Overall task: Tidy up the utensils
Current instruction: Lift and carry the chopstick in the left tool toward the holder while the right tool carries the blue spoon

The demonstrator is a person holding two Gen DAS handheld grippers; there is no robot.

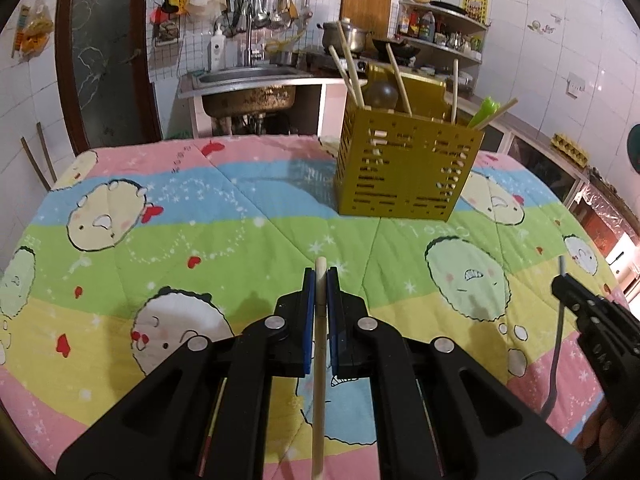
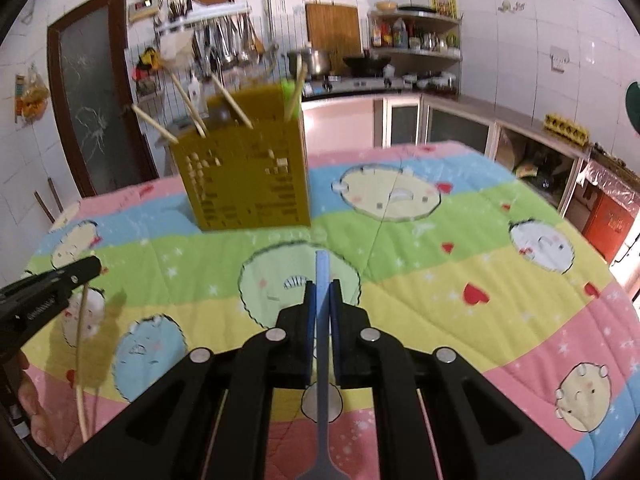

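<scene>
A yellow slotted utensil holder (image 1: pixel 408 168) stands on the table ahead, holding several wooden chopsticks and a green utensil (image 1: pixel 485 111). My left gripper (image 1: pixel 320 280) is shut on a wooden chopstick (image 1: pixel 319 380), held above the cloth short of the holder. My right gripper (image 2: pixel 322 288) is shut on the handle of a blue utensil (image 2: pixel 322 320), its head hanging below near the bottom edge of the view. The holder (image 2: pixel 248 172) is ahead and to the left in the right wrist view. Each gripper shows in the other's view, the right one (image 1: pixel 592 316) and the left one (image 2: pixel 48 284).
The table is covered by a pastel striped cartoon cloth (image 1: pixel 200 208). Behind it are a sink (image 1: pixel 248 80), hanging ladles, a stove with pots (image 2: pixel 360 64) and cabinets along the right wall (image 2: pixel 520 140).
</scene>
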